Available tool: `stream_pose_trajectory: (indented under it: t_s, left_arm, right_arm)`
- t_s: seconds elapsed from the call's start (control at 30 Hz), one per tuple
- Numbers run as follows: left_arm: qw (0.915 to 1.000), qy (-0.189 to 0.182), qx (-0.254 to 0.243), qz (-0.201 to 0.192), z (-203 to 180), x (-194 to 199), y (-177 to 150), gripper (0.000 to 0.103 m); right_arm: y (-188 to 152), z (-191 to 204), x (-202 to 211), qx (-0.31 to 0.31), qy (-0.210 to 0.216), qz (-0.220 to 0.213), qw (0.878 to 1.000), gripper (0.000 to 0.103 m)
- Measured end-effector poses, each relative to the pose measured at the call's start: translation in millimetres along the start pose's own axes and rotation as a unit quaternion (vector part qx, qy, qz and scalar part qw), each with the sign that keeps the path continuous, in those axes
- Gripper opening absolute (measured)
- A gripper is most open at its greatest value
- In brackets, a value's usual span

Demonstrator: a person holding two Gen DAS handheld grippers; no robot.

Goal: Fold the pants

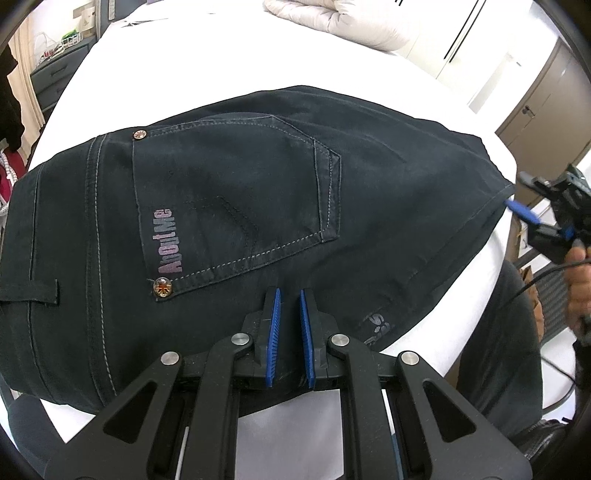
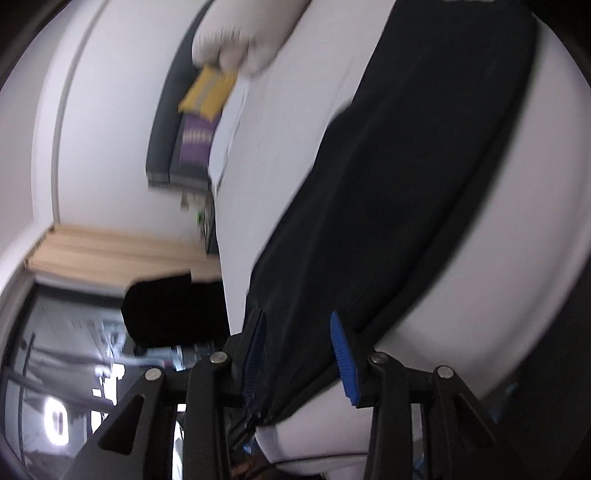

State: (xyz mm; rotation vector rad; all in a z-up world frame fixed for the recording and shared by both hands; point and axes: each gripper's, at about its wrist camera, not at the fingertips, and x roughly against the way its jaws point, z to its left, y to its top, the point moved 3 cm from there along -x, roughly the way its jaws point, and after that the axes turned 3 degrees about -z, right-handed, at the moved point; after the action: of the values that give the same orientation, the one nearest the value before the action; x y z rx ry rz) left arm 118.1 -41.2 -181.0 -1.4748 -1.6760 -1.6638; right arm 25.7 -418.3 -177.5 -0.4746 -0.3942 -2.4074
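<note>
lying flat on the white bed (image 1: 221, 59), dark pants (image 1: 258, 192); left gripper (image 1: 290, 295) closed, empty; right gripper (image 2: 297, 321) parted, apparently clear of fabric, view blurred.

Dark pants (image 1: 258, 206) on white bed (image 1: 221, 59), left gripper (image 1: 290, 325) seemingly closed above

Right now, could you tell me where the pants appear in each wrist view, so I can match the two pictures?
Left wrist: the pants fill the middle, back pocket up, spread on the white bed.
Right wrist: the pants run as a dark band from top right down to the bottom centre, blurred.
Shared landmark: the pale pillow at the far end of the bed, top centre in both views.
</note>
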Motion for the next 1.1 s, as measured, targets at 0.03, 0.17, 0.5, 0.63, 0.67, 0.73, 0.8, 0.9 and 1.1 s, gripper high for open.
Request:
stream_pose_trajectory:
  t_s: [0.03,0.17,0.5,0.63,0.67,0.73,0.8,0.9,1.1]
  left_arm:
    - [1.0,-0.003,0.003,-0.002,1.2,1.1,-0.9,0.011]
    - [0.9998,-0.014,0.011,-0.008,7.3,6.2,-5.2,0.011]
    - [0.9995,-0.023,0.016,-0.012,18.4,11.2,-7.8,0.011]
    - [0.9995,-0.024,0.016,-0.012,20.4,12.0,-7.0,0.011]
    - [0.9995,-0.024,0.016,-0.012,20.6,12.2,-6.6,0.011]
    - [0.9995,-0.024,0.016,-0.012,20.9,12.6,-6.5,0.011]
    - [0.9996,-0.023,0.015,-0.011,20.3,12.4,-6.5,0.011]
    - [0.9996,-0.022,0.014,-0.01,18.8,12.5,-5.4,0.011]
    - [0.9998,-0.019,0.005,-0.002,13.1,11.5,-2.5,0.011]
  right_arm:
    - [-3.8,0.9,-6.0,-0.004,-0.005,0.008,1.0,0.041]
    - [-11.8,0.8,-19.8,-0.017,-0.028,0.027,0.999,0.041]
    - [-28.5,-5.6,-45.7,-0.045,-0.047,0.069,0.996,0.041]
    - [-33.8,-4.5,-56.7,-0.059,-0.036,0.078,0.995,0.041]
    - [-33.7,-3.9,-59.1,-0.059,-0.034,0.078,0.995,0.041]
    - [-33.4,-2.2,-66.0,-0.053,-0.034,0.079,0.995,0.041]
    - [-33.0,-3.9,-72.6,-0.058,-0.027,0.079,0.995,0.039]
    - [-35.4,-10.5,-78.6,-0.067,-0.024,0.085,0.994,0.022]
    - [-42.2,-12.8,-72.8,-0.039,-0.043,0.082,0.995,0.005]
